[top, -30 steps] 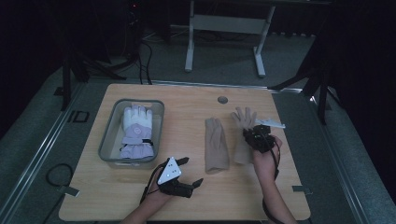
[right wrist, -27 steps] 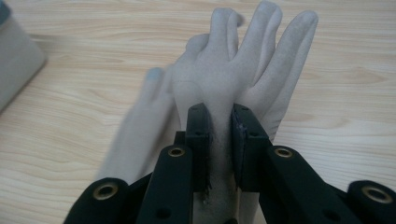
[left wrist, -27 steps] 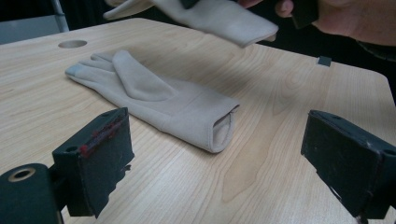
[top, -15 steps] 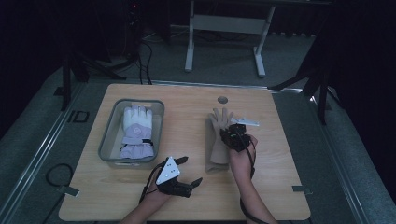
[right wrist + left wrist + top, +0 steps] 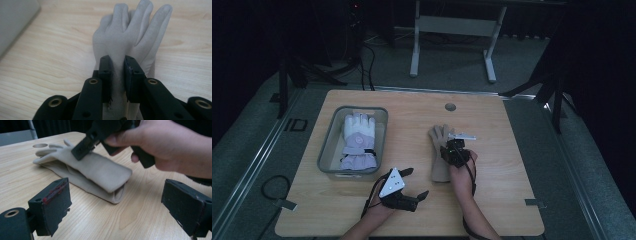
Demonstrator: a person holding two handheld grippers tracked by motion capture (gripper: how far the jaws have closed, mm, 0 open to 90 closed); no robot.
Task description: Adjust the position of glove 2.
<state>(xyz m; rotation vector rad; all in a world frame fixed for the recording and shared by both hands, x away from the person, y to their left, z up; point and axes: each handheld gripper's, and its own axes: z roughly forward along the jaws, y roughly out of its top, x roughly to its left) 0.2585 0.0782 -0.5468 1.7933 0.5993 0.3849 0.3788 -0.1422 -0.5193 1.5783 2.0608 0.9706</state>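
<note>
Beige fabric of the upper glove (image 5: pixel 125 47) sits pinched between the right gripper (image 5: pixel 117 75) fingers (image 5: pixel 105 75), which stand nearly closed on a fold of it around the palm, so the cloth bunches up between the two black pads. Beyond those fingers the glove's own fingers fan out over the wooden desk (image 5: pixel 50 62). In the left gripper view the same top glove lies stacked on a second beige glove (image 5: pixel 82 182), its cuff lifted slightly off the lower one, with the right hand (image 5: pixel 160 147) bearing down on it from above.

Nearer the person, the left gripper (image 5: pixel 409 186) rests on the desk with its fingers (image 5: pixel 53 202) spread wide and nothing between them; the glove pair lies ahead of them, apart from the pads. In the high view, off to the left of those open fingers stands a grey bin (image 5: pixel 328 150) holding a white and lilac winter glove (image 5: pixel 358 142). Past the beige gloves, a round cable hole (image 5: pixel 450 107) opens in the desk.
</note>
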